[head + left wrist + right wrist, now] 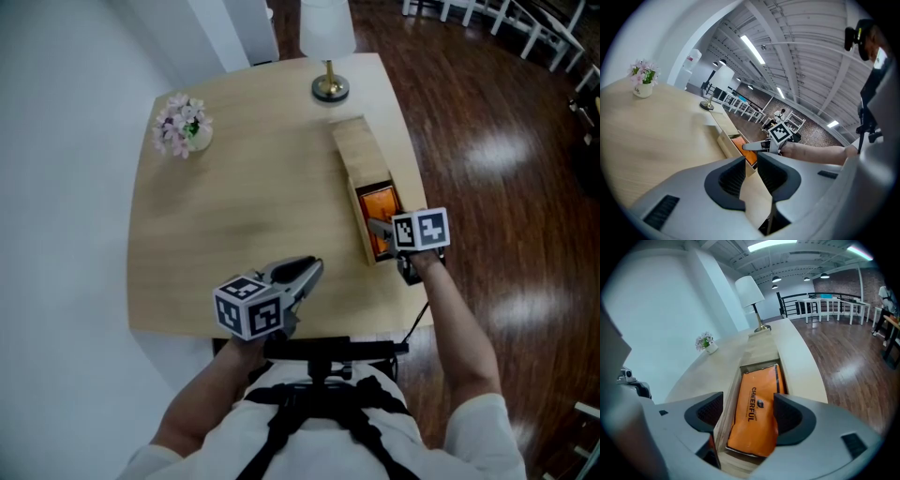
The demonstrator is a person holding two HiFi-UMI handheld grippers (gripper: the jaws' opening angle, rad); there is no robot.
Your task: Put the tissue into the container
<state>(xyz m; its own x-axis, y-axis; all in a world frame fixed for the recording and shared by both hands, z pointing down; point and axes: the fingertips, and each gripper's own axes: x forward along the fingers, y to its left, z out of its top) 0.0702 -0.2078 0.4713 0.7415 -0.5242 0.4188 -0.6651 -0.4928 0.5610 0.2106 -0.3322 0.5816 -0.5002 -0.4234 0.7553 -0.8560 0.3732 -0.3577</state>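
The orange soft-plastic tissue pack (752, 423) lies inside the long light-wood container (354, 155) on the pale table (234, 216). The right hand-held gripper (747, 406) hangs over it, jaws wide apart, gripping nothing. The pack looks light, squashy and slick, so it is best pinched across its narrow width.

I am reading "CHEERFUL" in dark capitals, running lengthwise on the orange tissue pack (754, 414) | a small round logo is sitting just after the word, too small to read | the two marker cubes (249, 306) (420, 229) are showing only black-and-white square patterns | nothing else is reading clearly
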